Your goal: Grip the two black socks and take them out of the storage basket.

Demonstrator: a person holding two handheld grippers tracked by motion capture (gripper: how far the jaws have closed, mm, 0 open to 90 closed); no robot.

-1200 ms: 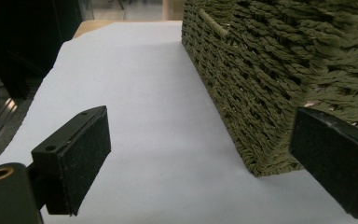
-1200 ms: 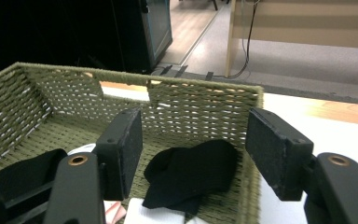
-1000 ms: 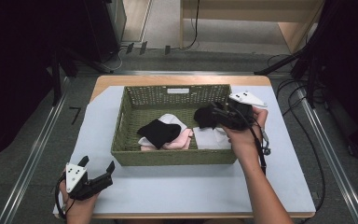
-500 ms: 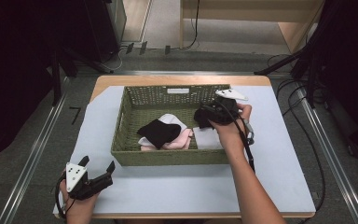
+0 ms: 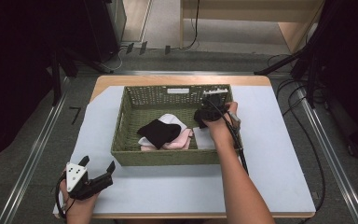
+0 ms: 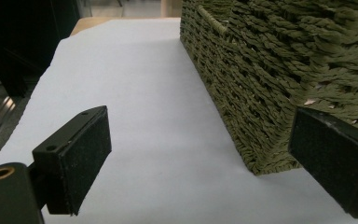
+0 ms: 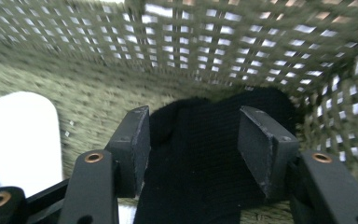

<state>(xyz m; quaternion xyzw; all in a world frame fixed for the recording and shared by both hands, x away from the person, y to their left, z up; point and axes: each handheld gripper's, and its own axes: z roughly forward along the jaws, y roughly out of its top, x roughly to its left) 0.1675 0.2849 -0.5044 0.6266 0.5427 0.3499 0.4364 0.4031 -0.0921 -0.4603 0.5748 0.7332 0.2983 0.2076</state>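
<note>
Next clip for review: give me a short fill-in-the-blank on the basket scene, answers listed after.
1. The right gripper reaches into the woven ____-coloured basket.
2. Its open jaws straddle a ____ cloth by the basket's far wall.
3. The left gripper is open and holds ____.
4. In the high view, a black cloth in the basket lies on ____ and white ones.

Missing words: green; black; nothing; pink

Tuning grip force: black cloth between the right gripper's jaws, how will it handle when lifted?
Likely floppy: the black cloth looks like soft ribbed knit, so it should drape from the right gripper. Probably light and not fragile. It could snag on the woven basket.
</note>
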